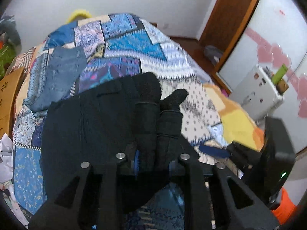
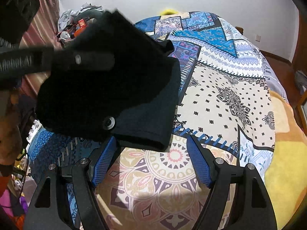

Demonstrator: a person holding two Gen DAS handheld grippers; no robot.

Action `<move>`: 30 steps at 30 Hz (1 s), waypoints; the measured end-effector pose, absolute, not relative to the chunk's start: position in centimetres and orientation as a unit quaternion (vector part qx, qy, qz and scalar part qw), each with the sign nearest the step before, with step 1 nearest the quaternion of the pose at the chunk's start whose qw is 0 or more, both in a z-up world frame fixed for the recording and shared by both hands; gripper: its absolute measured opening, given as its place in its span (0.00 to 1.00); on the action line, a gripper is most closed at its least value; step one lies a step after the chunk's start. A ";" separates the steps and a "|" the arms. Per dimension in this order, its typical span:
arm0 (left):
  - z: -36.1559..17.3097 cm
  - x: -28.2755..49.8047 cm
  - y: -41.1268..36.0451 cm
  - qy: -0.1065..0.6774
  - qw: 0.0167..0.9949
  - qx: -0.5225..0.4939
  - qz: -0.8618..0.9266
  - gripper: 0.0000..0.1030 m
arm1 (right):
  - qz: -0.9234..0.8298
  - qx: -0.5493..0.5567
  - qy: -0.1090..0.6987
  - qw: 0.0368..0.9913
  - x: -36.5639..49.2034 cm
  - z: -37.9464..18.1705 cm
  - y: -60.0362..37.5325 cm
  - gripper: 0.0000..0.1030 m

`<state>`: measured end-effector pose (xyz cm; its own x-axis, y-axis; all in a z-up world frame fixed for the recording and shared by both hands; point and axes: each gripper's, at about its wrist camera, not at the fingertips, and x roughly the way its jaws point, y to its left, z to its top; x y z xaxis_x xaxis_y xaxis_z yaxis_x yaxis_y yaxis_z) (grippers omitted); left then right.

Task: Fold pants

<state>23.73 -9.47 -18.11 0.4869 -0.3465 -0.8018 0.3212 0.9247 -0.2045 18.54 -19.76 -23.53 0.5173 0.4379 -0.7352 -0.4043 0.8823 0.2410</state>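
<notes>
The black pants (image 1: 92, 118) lie on the patterned bedspread (image 1: 134, 44). My left gripper (image 1: 153, 157) is shut on a bunched fold of the black pants, which sticks up between the fingers. In the right wrist view the pants (image 2: 145, 115) lie folded at the left, and the left gripper (image 2: 76, 61) hovers over them, blurred. My right gripper (image 2: 151, 164) is open and empty just in front of the pants' near edge, its blue pads (image 2: 104, 163) wide apart above the bedspread (image 2: 220, 95).
Blue jeans (image 1: 61, 71) lie folded on the bed behind the black pants. A white appliance (image 1: 257, 92) and a wooden door (image 1: 230, 15) stand to the right. Clutter (image 2: 76, 25) is piled beside the bed at the left. A yellow blanket (image 2: 284, 153) edges the bed.
</notes>
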 end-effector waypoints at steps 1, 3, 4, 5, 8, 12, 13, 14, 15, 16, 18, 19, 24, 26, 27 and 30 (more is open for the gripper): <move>-18.4 23.6 -9.5 0.475 0.858 -0.010 -0.195 0.39 | 0.242 0.021 0.428 0.871 18.5 -23.5 -19.8 0.72; -18.7 23.2 -9.6 0.484 0.854 -0.002 -0.188 0.66 | 0.241 0.026 0.428 0.871 18.3 -23.4 -20.1 0.72; -18.6 23.0 -9.6 0.482 0.857 0.003 -0.182 0.69 | 0.241 0.030 0.428 0.870 18.2 -23.4 -20.2 0.72; -18.5 23.0 -9.6 0.481 0.858 0.008 -0.179 0.73 | 0.241 0.034 0.429 0.870 18.2 -23.3 -20.2 0.72; -18.2 22.9 -9.5 0.484 0.857 0.011 -0.177 0.75 | 0.240 0.042 0.431 0.869 18.0 -23.2 -20.4 0.72; -16.5 22.7 -8.8 0.473 0.863 0.012 -0.178 0.76 | 0.247 0.049 0.431 0.866 17.6 -22.8 -20.4 0.72; -15.6 22.7 -8.2 0.461 0.871 0.013 -0.170 0.78 | 0.249 0.050 0.431 0.866 17.4 -22.8 -20.4 0.72; -15.0 22.7 -7.7 0.453 0.876 0.012 -0.166 0.84 | 0.250 0.051 0.431 0.866 17.4 -22.7 -20.4 0.72; -14.1 22.7 -6.9 0.440 0.884 0.008 -0.159 0.90 | 0.250 0.051 0.431 0.866 17.4 -22.8 -20.5 0.72; -13.5 22.8 -6.3 0.431 0.890 0.004 -0.153 0.92 | 0.250 0.053 0.431 0.865 17.4 -22.8 -20.5 0.72; -12.5 23.4 -4.5 0.411 0.903 0.001 -0.128 0.97 | 0.250 0.055 0.431 0.865 17.4 -22.9 -20.5 0.72; -12.3 23.9 -3.9 0.408 0.905 0.002 -0.118 0.98 | 0.250 0.056 0.431 0.865 17.4 -22.9 -20.4 0.72; -13.6 29.0 0.1 0.426 0.904 0.015 -0.043 0.98 | 0.251 0.059 0.433 0.864 17.8 -22.9 -20.2 0.72; -14.8 30.9 1.4 0.444 0.896 0.011 -0.024 0.98 | 0.251 0.056 0.436 0.863 18.1 -22.9 -20.1 0.72; -15.6 32.1 2.0 0.452 0.892 0.009 -0.012 0.98 | 0.250 0.054 0.437 0.862 18.3 -22.9 -20.2 0.72; -18.1 34.6 3.3 0.470 0.882 0.018 0.015 0.98 | 0.249 0.050 0.441 0.861 18.8 -23.0 -20.2 0.72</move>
